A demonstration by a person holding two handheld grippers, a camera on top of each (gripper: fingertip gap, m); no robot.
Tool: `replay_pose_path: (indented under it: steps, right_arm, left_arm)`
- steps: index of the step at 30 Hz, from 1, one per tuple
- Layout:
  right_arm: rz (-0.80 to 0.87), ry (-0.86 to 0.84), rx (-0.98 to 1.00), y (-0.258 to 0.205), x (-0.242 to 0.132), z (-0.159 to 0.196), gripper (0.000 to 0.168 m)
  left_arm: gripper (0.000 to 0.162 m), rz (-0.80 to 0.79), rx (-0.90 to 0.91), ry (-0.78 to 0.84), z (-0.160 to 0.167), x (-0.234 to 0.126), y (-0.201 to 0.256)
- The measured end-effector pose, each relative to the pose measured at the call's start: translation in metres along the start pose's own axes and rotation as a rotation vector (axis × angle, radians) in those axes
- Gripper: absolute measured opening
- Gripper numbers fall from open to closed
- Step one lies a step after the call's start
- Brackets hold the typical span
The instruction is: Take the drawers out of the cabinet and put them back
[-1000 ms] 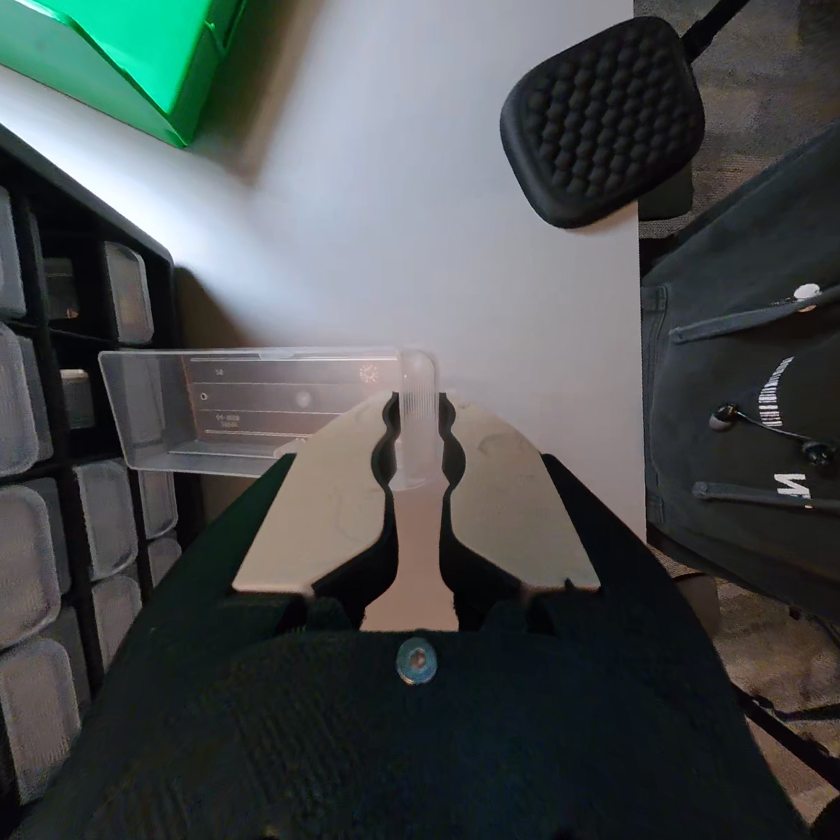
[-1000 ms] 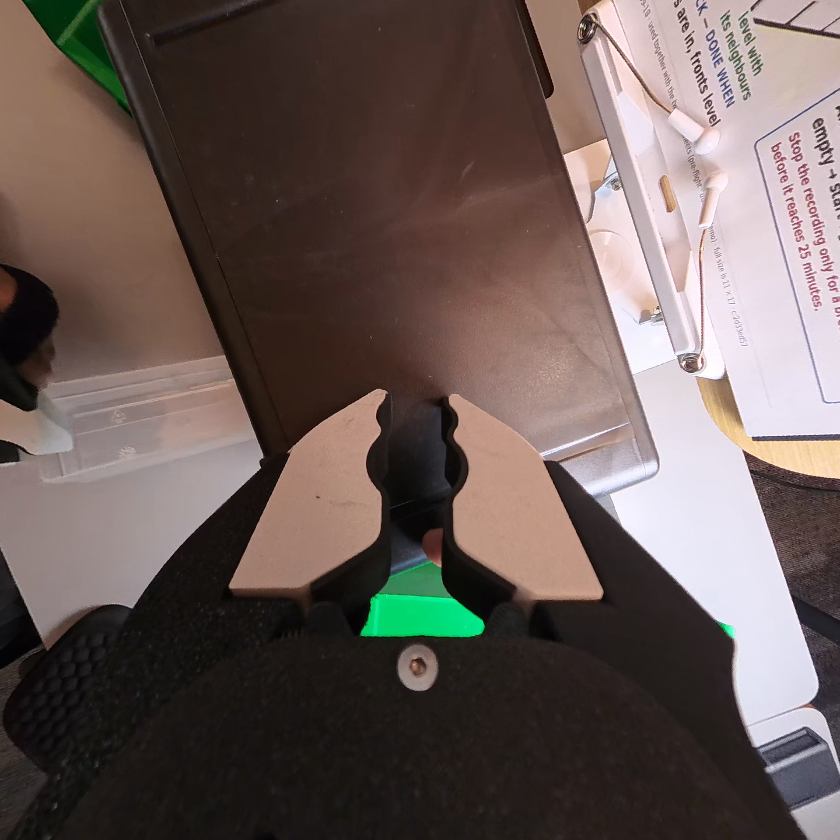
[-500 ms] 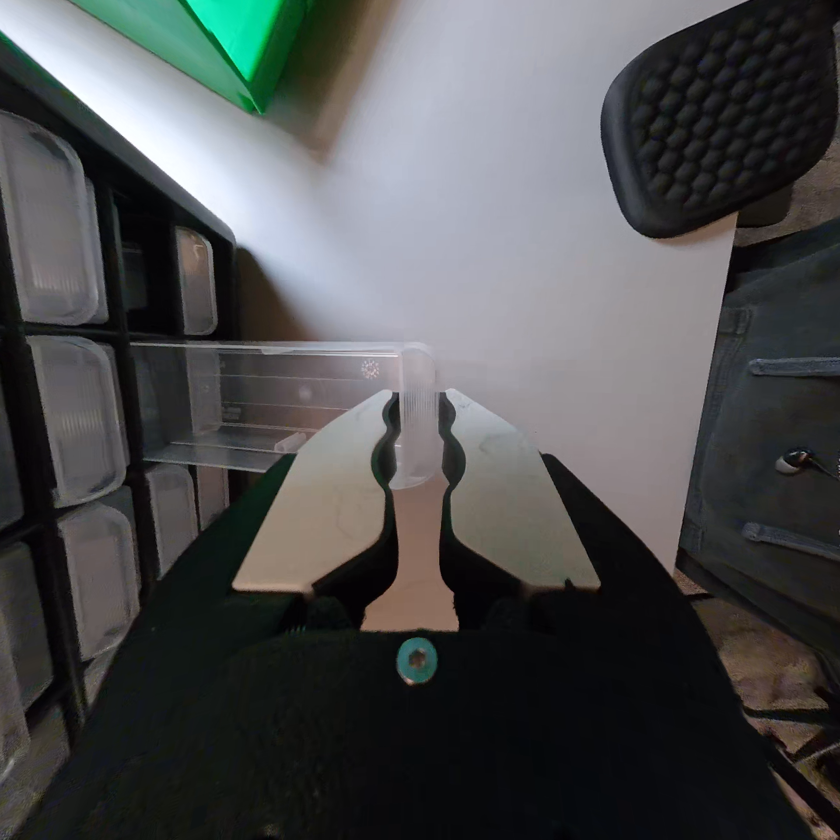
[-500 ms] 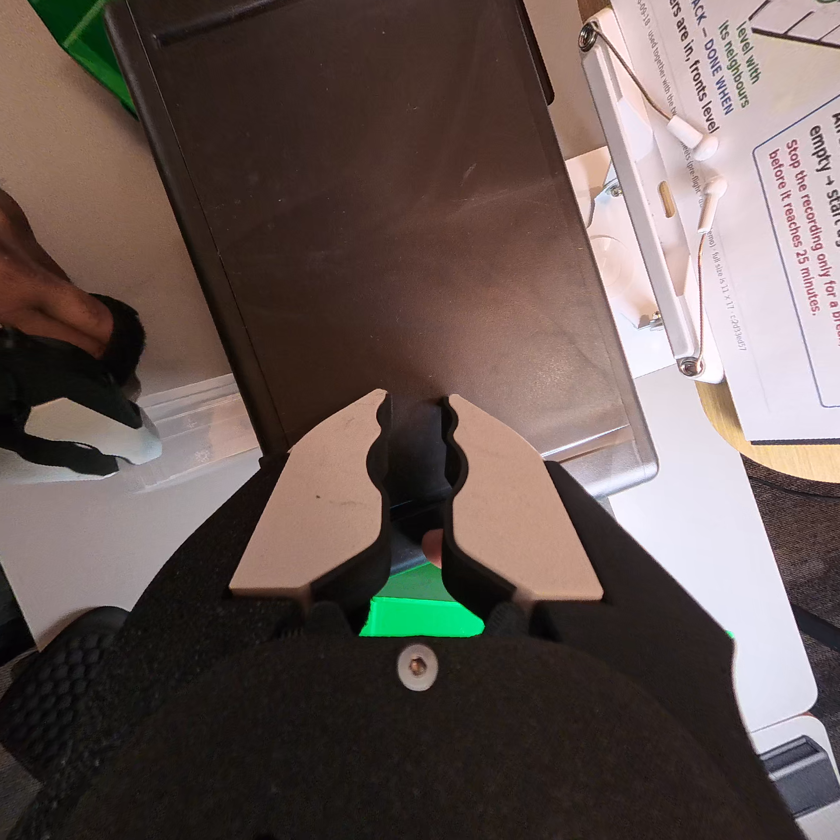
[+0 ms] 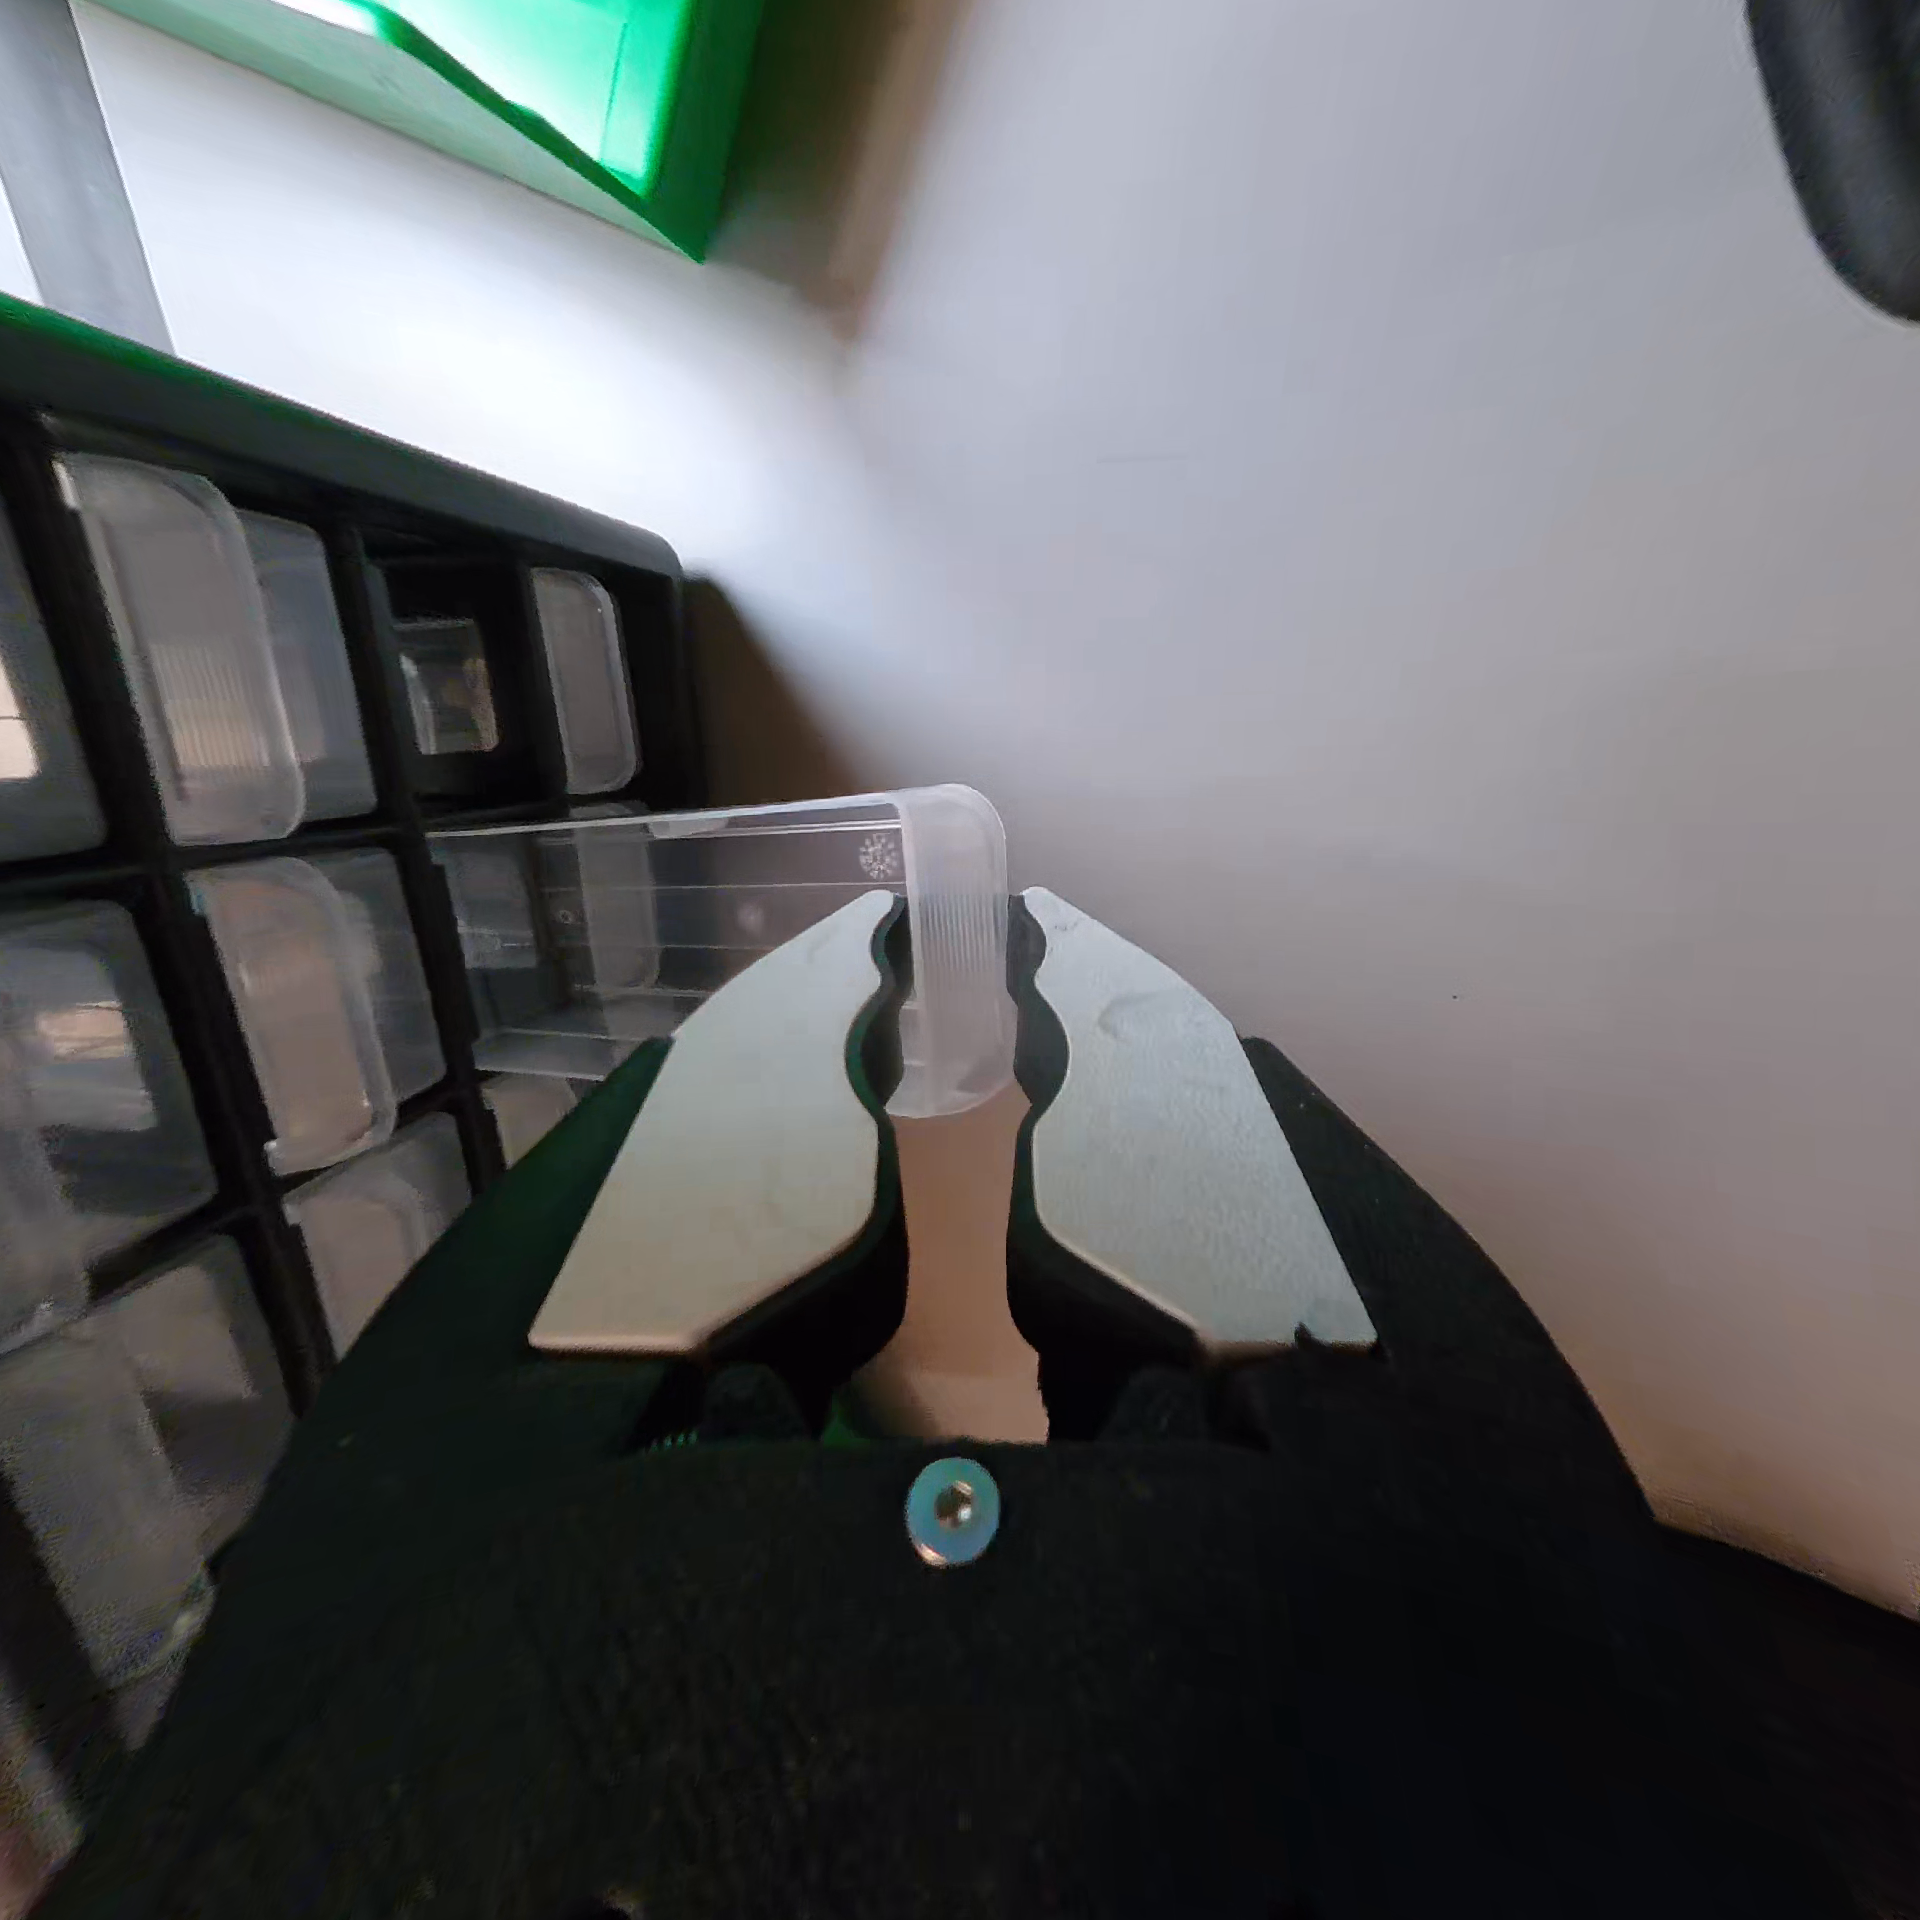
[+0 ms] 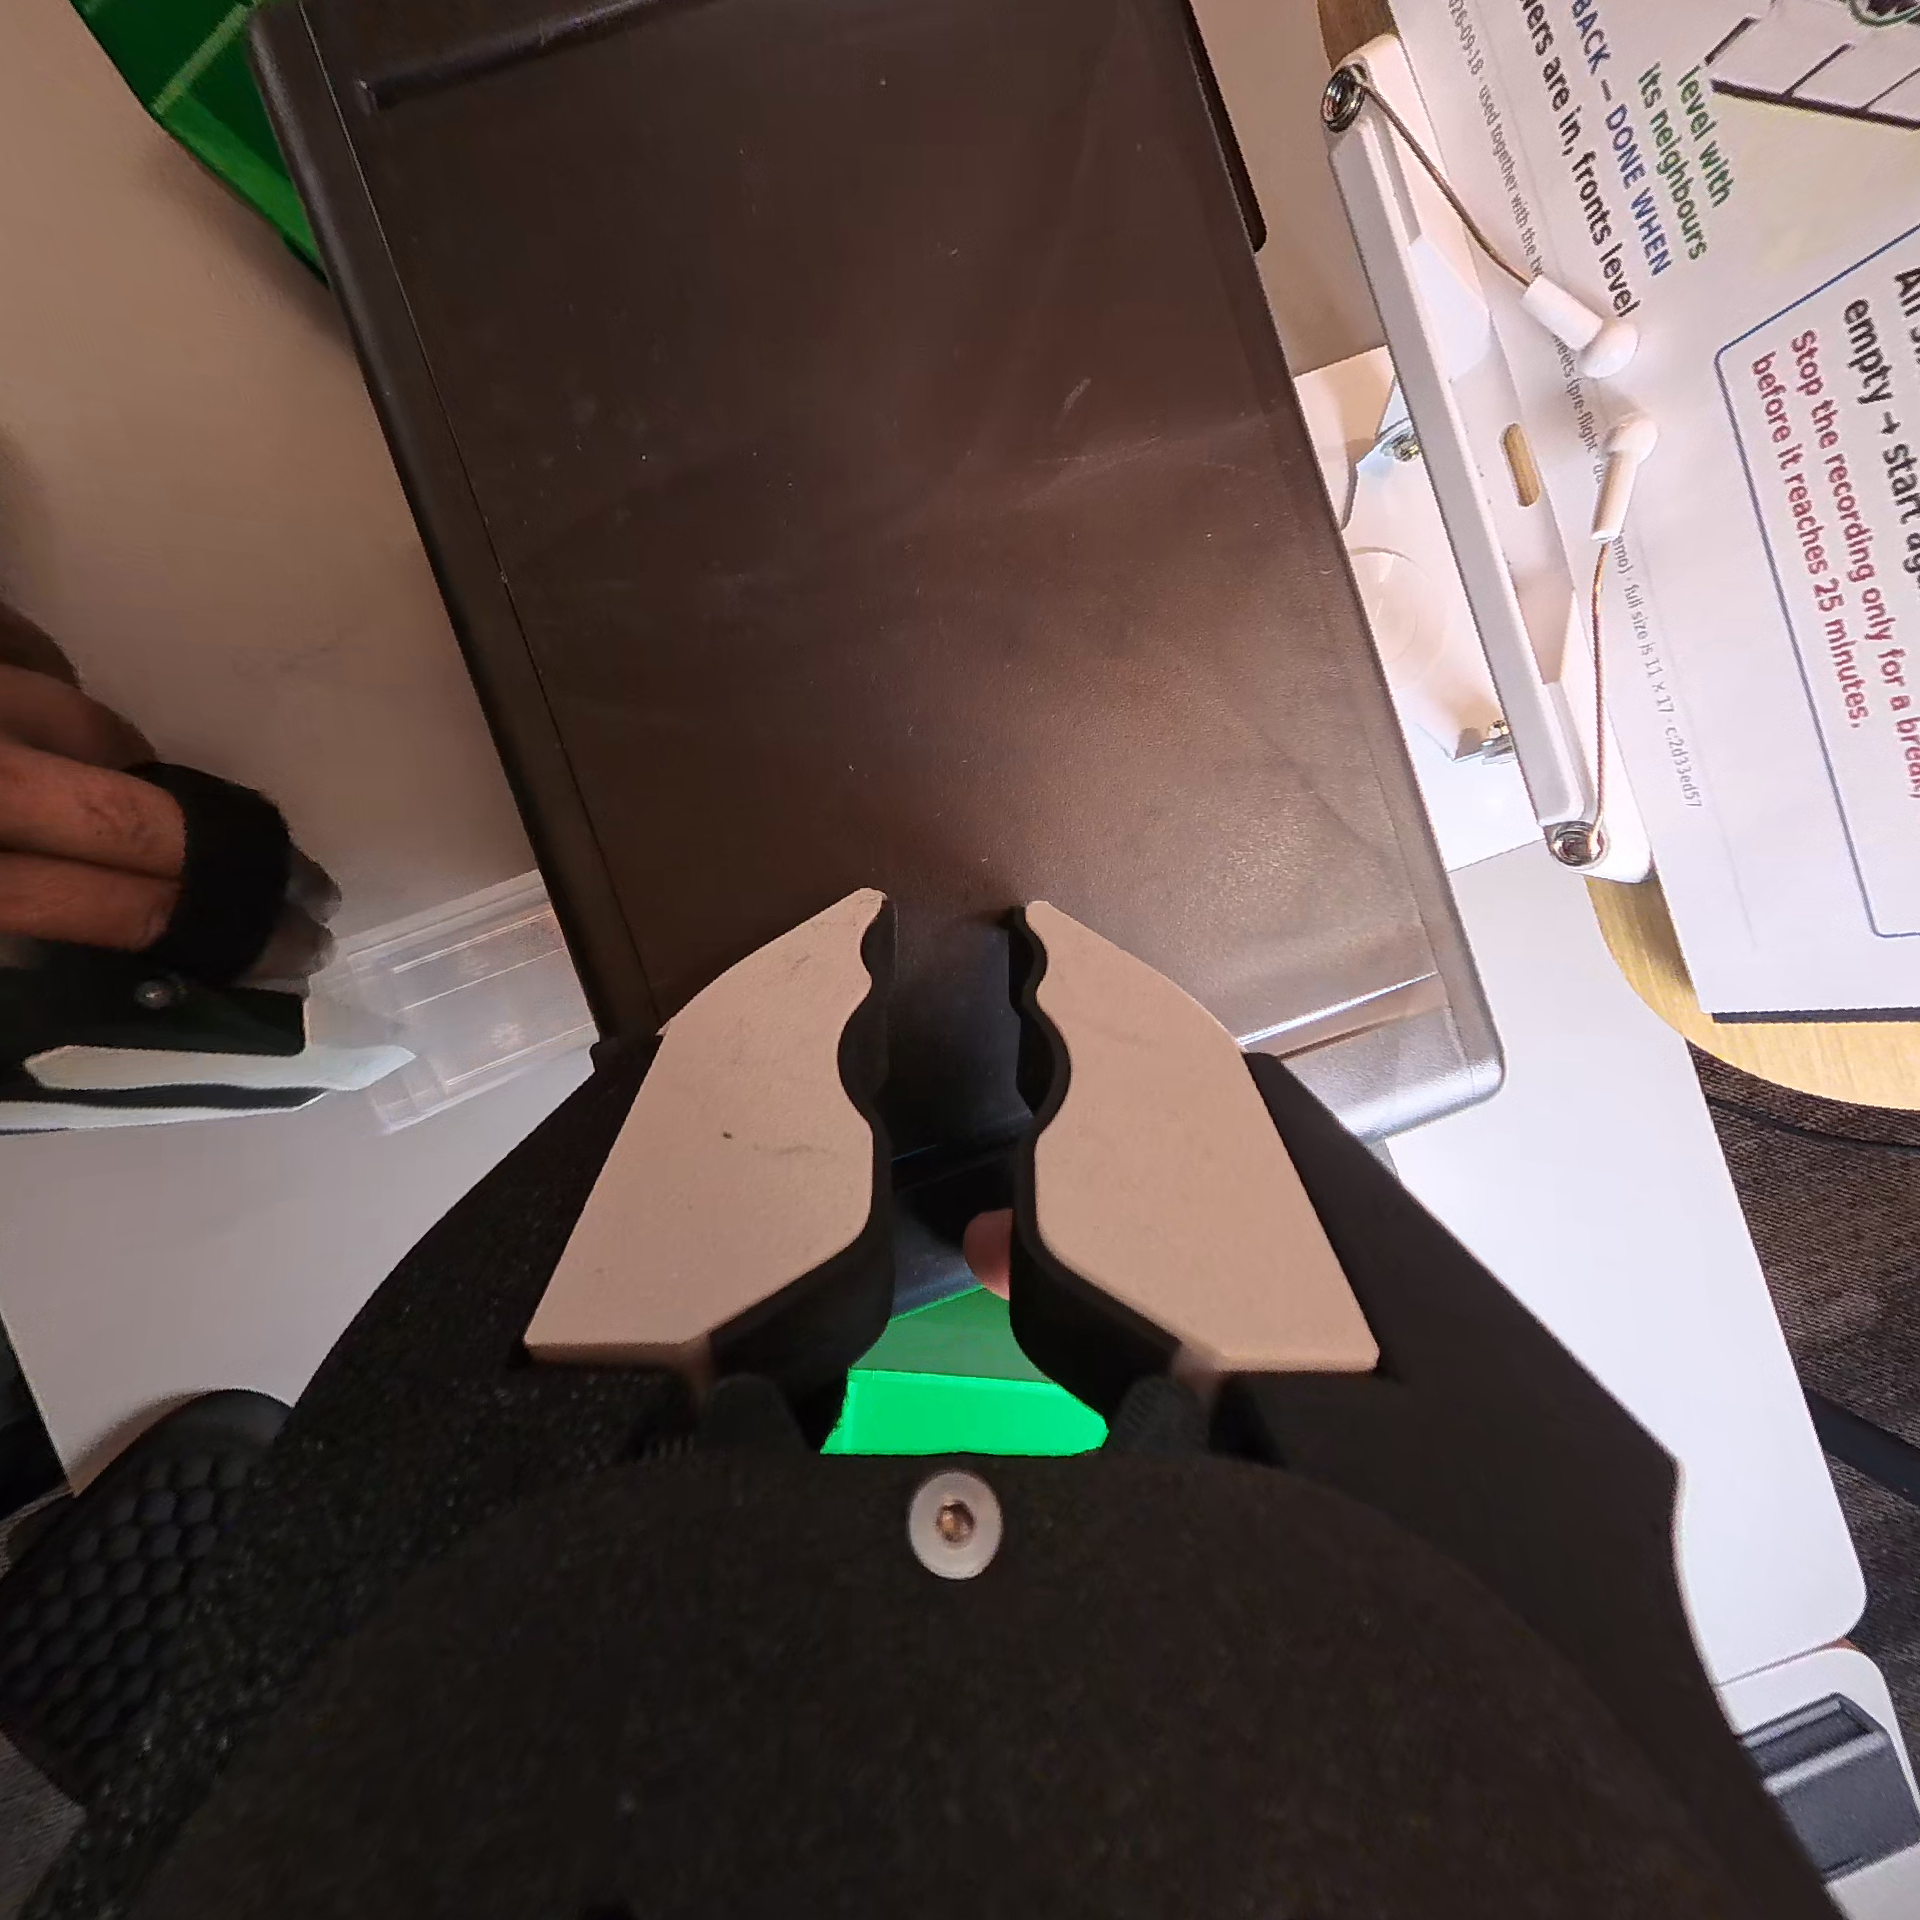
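Observation:
The black cabinet [image 5: 416,499] with rows of clear drawers fills the left of the left wrist view. My left gripper [image 5: 951,904] is shut on the front handle of one clear drawer [image 5: 727,914], held level, with its rear end inside a slot of the right-hand column. The right wrist view looks down on the cabinet's dark panel [image 6: 831,520]. My right gripper [image 6: 951,909] sits at its near edge, jaws closed to a narrow gap on that edge. The drawer [image 6: 468,987] and my left gripper [image 6: 208,1049] show at the left of that view.
A green bin [image 5: 520,83] stands on the white table [image 5: 1351,623] beyond the cabinet. A black chair armrest [image 5: 1849,156] is at the table's edge. A printed sheet [image 6: 1766,520] and a white clip holder [image 6: 1455,520] lie right of the cabinet.
My left gripper has carried the drawer toward the cabinet, and its rear end now sits in a slot. The right gripper has stayed on the cabinet.

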State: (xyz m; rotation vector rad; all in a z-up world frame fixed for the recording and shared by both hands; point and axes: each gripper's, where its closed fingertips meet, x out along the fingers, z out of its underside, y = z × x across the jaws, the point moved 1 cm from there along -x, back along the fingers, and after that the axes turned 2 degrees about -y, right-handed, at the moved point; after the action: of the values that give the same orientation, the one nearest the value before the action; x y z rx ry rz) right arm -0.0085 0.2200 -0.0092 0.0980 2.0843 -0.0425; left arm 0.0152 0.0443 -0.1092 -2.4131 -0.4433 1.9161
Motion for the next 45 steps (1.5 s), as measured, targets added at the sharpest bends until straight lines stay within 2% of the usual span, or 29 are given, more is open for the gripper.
replay_pose_path:
  steps: [6, 12, 15, 18, 21, 27, 31, 35, 39, 41, 45]
  right_arm:
    - [0.003, 0.000, 0.002, 0.000, 0.000, 0.000, 0.021]
    - [0.001, -0.006, 0.005, 0.000, 0.000, 0.000, 0.021]
    - [0.002, -0.005, 0.007, 0.000, 0.000, 0.000, 0.021]
    - [0.002, -0.001, 0.007, 0.000, 0.000, 0.000, 0.020]
    - [0.000, 0.003, 0.004, 0.000, 0.000, 0.000, 0.020]
    - [-0.008, 0.002, 0.003, 0.000, 0.000, 0.000, 0.020]
    - [-0.006, -0.005, 0.008, 0.000, 0.000, 0.000, 0.020]
    - [-0.001, -0.018, 0.018, 0.000, 0.000, 0.001, 0.020]
    - [0.000, -0.018, 0.019, 0.000, 0.000, 0.001, 0.020]
    - [0.002, -0.006, 0.020, -0.001, 0.000, 0.001, 0.020]
    - [0.020, 0.020, 0.018, -0.001, 0.000, 0.001, 0.020]
  left_arm:
    - [0.017, -0.152, 0.006, 0.003, 0.021, 0.021, -0.017]
    - [0.021, -0.395, -0.015, 0.166, 0.024, 0.031, -0.061]
    - [0.034, -0.470, -0.046, 0.254, 0.023, 0.030, -0.073]
    - [0.033, -0.489, -0.121, 0.388, 0.021, 0.016, -0.072]
    - [0.015, -0.479, -0.176, 0.487, 0.025, 0.007, -0.060]
    - [0.000, -0.444, -0.366, 0.550, 0.036, 0.029, -0.058]
    - [0.000, -0.518, -0.494, 0.588, 0.035, 0.039, -0.081]
    - [0.000, -0.445, -0.634, 0.665, 0.027, 0.048, -0.091]
    - [0.000, -0.511, -0.591, 0.653, 0.028, 0.052, -0.089]
    - [0.000, -0.465, -0.575, 0.684, 0.029, 0.048, -0.082]
    - [0.001, -0.383, -0.533, 0.803, 0.030, 0.012, -0.074]
